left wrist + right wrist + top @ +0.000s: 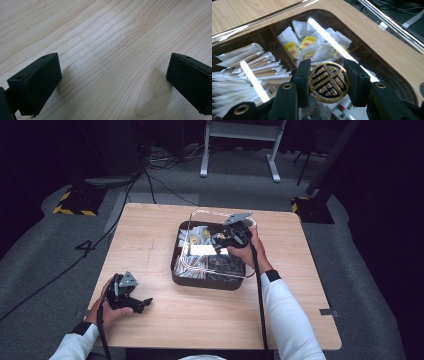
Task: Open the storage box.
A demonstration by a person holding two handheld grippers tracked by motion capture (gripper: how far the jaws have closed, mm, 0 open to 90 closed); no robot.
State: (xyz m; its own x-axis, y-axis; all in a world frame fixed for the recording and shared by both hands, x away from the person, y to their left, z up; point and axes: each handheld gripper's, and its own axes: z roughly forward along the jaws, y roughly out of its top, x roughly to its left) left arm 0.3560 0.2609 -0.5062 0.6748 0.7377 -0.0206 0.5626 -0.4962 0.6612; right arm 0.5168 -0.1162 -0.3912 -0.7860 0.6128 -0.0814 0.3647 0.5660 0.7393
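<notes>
Fingers (303, 82) of the right gripper (329, 83) are pinched on the round gold knob (329, 82) of the clear lid (197, 222), held over the dark tray (210, 281) of sachets (294, 48). The left gripper (113, 85) is rested on the wooden surface (107, 37), spread, holding nothing, well apart from the tray.
</notes>
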